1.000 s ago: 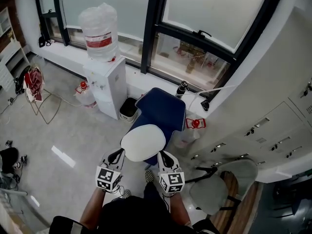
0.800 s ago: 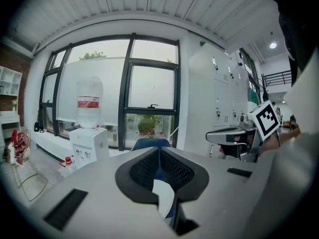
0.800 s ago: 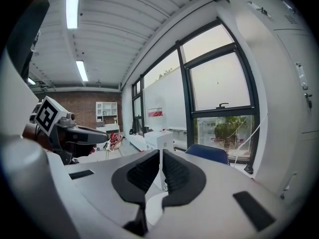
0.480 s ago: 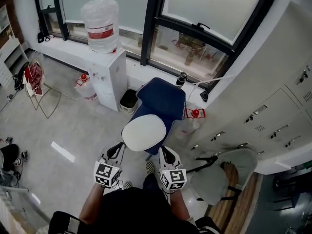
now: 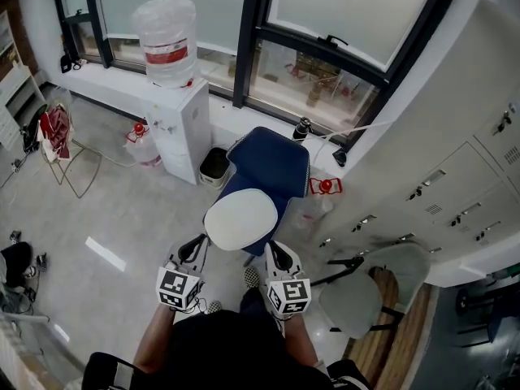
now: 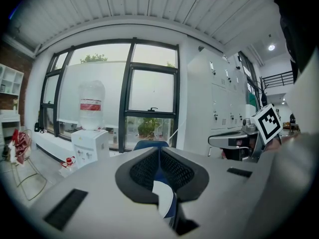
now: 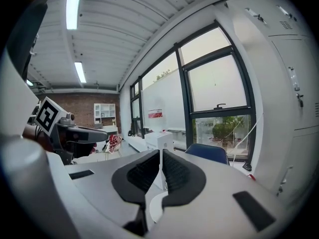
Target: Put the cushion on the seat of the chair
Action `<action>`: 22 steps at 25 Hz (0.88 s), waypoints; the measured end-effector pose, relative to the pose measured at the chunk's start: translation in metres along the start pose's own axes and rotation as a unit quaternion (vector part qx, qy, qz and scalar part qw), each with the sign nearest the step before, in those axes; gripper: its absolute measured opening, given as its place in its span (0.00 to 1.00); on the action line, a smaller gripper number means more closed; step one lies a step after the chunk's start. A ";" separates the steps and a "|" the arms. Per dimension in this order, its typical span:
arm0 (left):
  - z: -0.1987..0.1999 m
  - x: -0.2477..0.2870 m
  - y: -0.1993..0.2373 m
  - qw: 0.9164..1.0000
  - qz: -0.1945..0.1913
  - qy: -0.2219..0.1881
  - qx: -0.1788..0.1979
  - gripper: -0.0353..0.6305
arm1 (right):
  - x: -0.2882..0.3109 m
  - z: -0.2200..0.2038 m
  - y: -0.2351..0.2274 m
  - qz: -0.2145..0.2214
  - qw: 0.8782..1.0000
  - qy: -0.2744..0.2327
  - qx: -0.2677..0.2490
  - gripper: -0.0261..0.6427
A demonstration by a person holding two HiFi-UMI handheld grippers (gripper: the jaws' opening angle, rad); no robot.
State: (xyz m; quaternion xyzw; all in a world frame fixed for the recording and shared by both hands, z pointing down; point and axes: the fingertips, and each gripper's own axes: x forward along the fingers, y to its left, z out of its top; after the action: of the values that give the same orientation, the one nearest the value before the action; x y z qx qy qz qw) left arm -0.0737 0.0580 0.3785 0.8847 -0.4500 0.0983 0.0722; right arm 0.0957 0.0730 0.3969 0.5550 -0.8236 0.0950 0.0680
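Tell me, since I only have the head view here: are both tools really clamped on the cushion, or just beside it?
Observer: The left tool is clamped. In its own view the jaws are together, with the white edge of the cushion pinched between them.
Reviewer: And the right one?
Observer: Same. The right tool has its jaws shut on a white edge too.
Reviewer: Is the cushion resting on the chair?
Observer: I can't confirm contact. The right gripper view shows the chair ahead of the jaws, beyond their tips.
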 end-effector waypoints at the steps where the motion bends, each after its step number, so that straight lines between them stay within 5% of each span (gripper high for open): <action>1: 0.000 0.000 0.001 1.000 0.000 0.000 0.000 0.09 | 0.001 0.001 0.000 0.001 1.000 -0.001 0.000 0.10; 22: -0.005 0.005 0.005 1.000 0.001 0.007 -0.005 0.09 | 0.008 0.000 -0.003 0.003 1.000 0.001 0.006 0.10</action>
State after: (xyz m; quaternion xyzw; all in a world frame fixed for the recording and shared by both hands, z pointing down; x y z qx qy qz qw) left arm -0.0753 0.0521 0.3843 0.8831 -0.4510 0.1022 0.0793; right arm 0.0953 0.0646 0.3993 0.5524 -0.8249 0.1006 0.0648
